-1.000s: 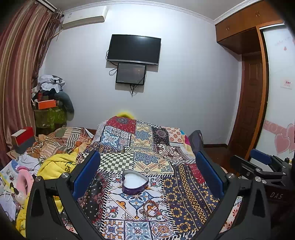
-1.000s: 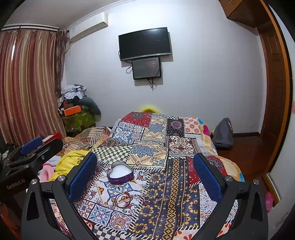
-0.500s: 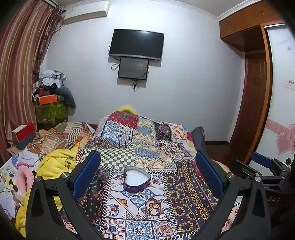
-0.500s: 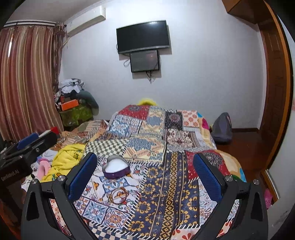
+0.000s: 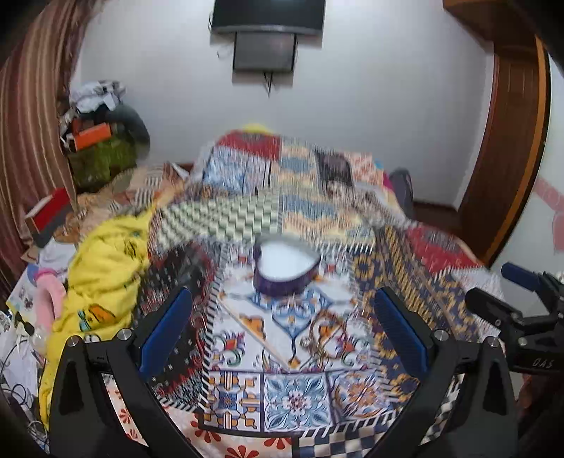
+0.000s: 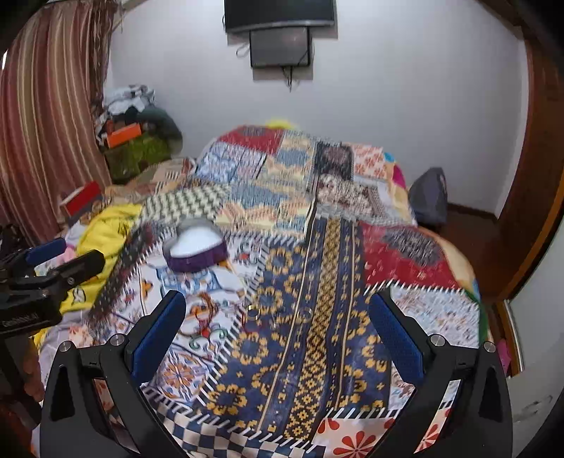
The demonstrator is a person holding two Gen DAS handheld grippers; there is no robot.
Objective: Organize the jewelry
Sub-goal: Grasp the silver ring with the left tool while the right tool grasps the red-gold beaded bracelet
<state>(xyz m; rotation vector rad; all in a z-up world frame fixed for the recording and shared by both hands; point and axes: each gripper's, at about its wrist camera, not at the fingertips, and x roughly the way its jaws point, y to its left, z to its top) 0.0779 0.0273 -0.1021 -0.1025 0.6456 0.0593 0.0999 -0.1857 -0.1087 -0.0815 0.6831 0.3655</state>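
A purple heart-shaped box with a white inside (image 5: 283, 266) sits open on the patterned bedspread (image 5: 296, 387); it also shows in the right wrist view (image 6: 197, 252). A thin bracelet or chain (image 5: 328, 334) lies on the spread just in front of the box. A gold ring (image 6: 253, 313) and a pale ring (image 6: 306, 313) lie near the middle of the right wrist view. My left gripper (image 5: 283, 333) is open and empty above the chain. My right gripper (image 6: 278, 334) is open and empty above the rings. Both views are motion-blurred.
A yellow blanket (image 5: 102, 267) and clutter lie at the left of the bed. A grey bag (image 6: 430, 199) stands on the floor at the right, by a wooden door frame (image 5: 507, 141). A television (image 5: 268, 16) hangs on the far wall.
Both grippers have tilted down and moved closer to the bedspread; the box and jewelry now appear larger and nearer. Both stay open.
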